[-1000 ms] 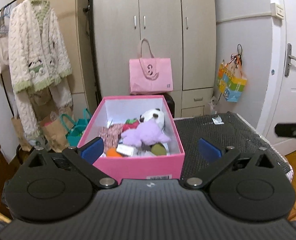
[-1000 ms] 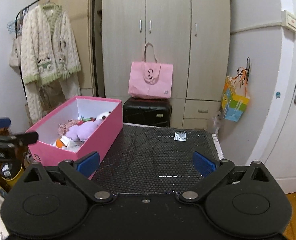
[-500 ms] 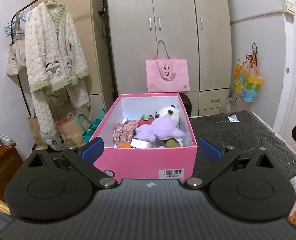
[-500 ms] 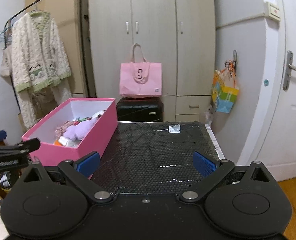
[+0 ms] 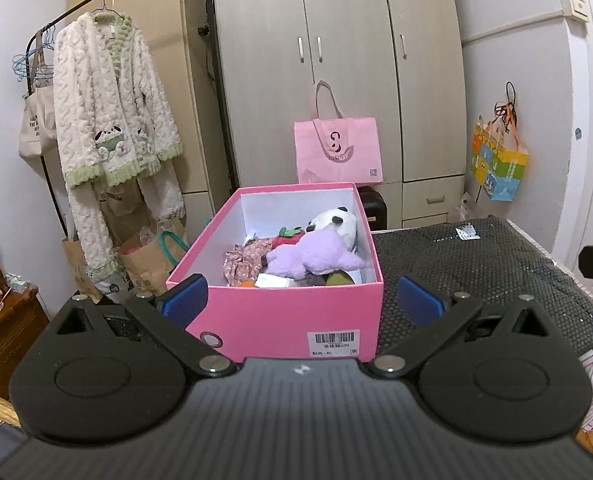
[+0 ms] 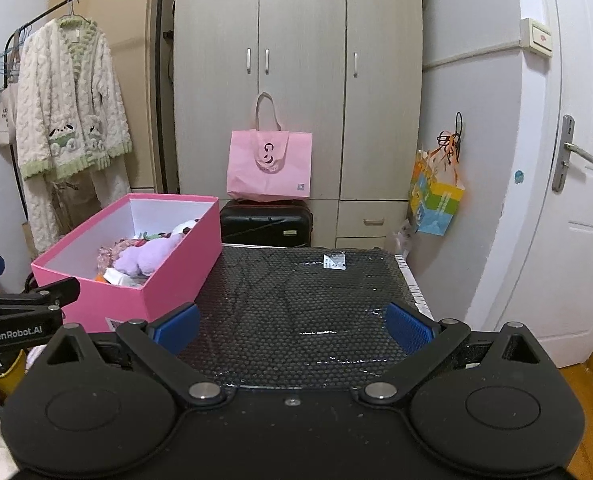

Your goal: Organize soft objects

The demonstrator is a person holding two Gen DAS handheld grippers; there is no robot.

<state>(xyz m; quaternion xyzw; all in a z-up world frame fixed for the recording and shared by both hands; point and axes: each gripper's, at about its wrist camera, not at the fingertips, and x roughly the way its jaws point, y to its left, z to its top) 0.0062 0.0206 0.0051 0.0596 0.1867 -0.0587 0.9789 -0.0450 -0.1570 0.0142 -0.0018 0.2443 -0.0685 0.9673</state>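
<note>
Both views have drifted rightward; left gripper (image 5: 302, 298) and right gripper (image 6: 292, 322) gape wide, empty, before pink box (image 5: 280, 320).

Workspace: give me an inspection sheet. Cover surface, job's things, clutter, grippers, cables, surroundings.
Surface: black bubble-textured mat covering the table; mostly bare.
Job's things: open pink box on the mat's left part, holding a purple plush, a panda plush, a strawberry toy, floral cloth and smaller items I cannot identify.
Clutter: small packet near the mat's far edge.
Grippers: left gripper open and empty, facing the box's near end; right gripper open and empty, over the mat.
Cables: nothing seen.
Surroundings: wardrobe, pink tote on a black suitcase, fleece robe on a rack, door.
</note>
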